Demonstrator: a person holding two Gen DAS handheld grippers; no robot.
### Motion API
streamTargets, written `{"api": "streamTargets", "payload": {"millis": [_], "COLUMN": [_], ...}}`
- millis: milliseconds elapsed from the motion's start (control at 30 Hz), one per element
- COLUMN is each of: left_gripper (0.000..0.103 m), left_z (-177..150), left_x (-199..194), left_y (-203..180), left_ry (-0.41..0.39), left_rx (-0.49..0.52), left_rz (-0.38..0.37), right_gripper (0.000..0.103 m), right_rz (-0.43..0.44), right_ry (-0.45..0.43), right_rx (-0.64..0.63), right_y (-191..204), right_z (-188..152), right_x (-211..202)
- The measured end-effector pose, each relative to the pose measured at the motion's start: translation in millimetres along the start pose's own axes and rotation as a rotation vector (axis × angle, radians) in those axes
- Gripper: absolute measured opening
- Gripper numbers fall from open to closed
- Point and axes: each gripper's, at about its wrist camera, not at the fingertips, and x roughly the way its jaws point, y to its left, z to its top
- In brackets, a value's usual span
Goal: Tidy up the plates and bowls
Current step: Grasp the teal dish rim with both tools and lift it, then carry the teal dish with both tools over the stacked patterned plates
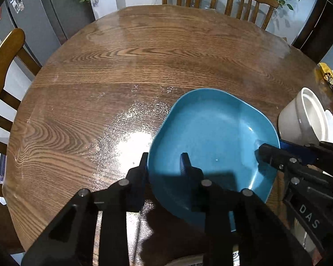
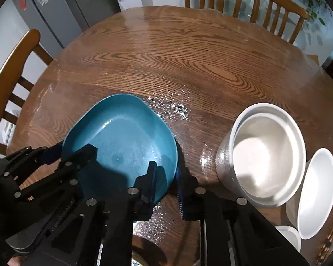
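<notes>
Both fisheye views are evenly bright, lit from overhead. A white glare patch with sparkling speckle sits on the table [image 1: 131, 141] at about eight o'clock from frame centre in the left view. The grippers cast soft shadows into the blue plate [image 2: 126, 133]. Straight edges bow toward the rims, corners vignette black, and the white bowl [image 2: 266, 153] looks slightly soft.

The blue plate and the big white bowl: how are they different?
The blue plate is shallow with rounded corners; the white bowl is deep and round. The left gripper and right gripper straddle the plate's rim; nothing holds the bowl. Both are glossy and look empty.
</notes>
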Motion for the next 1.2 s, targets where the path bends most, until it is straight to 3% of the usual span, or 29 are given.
{"api": "streamTargets", "payload": {"millis": [200,733,1200], "left_gripper": [0.019,0.019,0.019], "left_z": [2,-2,-23], "left_x": [0,-43,-93], "left_y": [1,0,-11], "left_ry": [-0.006,-0.098,-0.174], "left_rx": [-0.003,0.024,0.035], "left_rz": [-0.004,0.021,0.017], "right_gripper": [0.009,0.008,0.008], "right_rz": [-0.019,0.01,0.049], "right_ry": [-0.023,-0.113,-0.209], "right_rx": [-0.01,0.007,0.011], "right_y": [2,-2,-4], "right_z": [-1,-11,-40], "right_x": [-5,-47,-95]}}
